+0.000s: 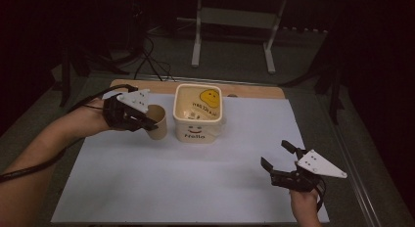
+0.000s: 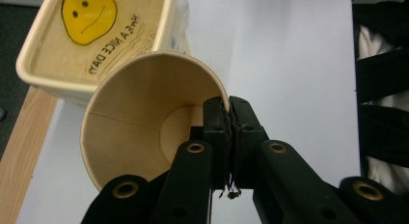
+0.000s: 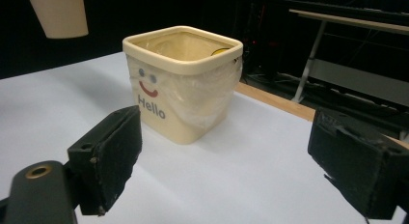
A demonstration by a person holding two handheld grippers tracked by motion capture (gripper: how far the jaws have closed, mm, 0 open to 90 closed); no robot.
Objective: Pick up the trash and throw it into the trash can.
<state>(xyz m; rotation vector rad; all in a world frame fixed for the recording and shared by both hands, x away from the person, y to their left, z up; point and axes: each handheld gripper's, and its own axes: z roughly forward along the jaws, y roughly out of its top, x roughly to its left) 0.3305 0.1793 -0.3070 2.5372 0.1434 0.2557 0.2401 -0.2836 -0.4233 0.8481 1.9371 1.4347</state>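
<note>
- Under both grippers, the white table cover (image 1: 161, 188) is spreading out, largest of all.
- Just beyond the left gripper (image 2: 226, 113), the cream tub (image 1: 198, 114) is standing upright, its mouth open; it is well ahead of the right gripper (image 1: 280, 153).
- Between the left jaws, pinched shut on its rim, the paper cup (image 2: 144, 118) is hanging tilted, mouth facing back toward the gripper; this hand is nearer the tub.
- The right jaws are gaping wide, holding nothing.

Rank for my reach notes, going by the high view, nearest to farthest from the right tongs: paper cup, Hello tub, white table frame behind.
1. Hello tub, up-left of the right tongs.
2. Paper cup, left of the tub.
3. White table frame, on the floor beyond.
</note>
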